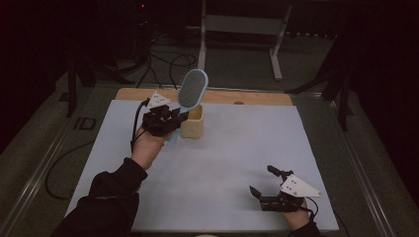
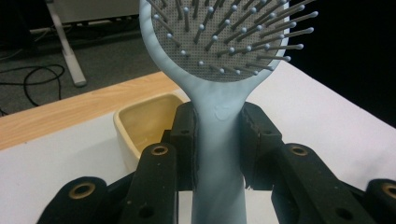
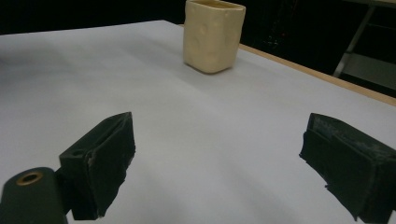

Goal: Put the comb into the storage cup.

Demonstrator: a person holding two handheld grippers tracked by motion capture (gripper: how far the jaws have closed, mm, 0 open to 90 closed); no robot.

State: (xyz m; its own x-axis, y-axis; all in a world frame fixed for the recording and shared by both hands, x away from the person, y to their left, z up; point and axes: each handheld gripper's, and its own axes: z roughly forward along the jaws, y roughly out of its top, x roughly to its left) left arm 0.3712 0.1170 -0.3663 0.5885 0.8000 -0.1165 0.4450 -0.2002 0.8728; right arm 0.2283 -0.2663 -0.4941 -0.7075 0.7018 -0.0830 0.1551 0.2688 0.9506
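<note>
Hairbrush head top cut off

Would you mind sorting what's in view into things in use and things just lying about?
In use:
- hairbrush, clamped in the left tool
- cream cup beside it

Lying about:
- cables on the floor
- metal stand behind the table
</note>
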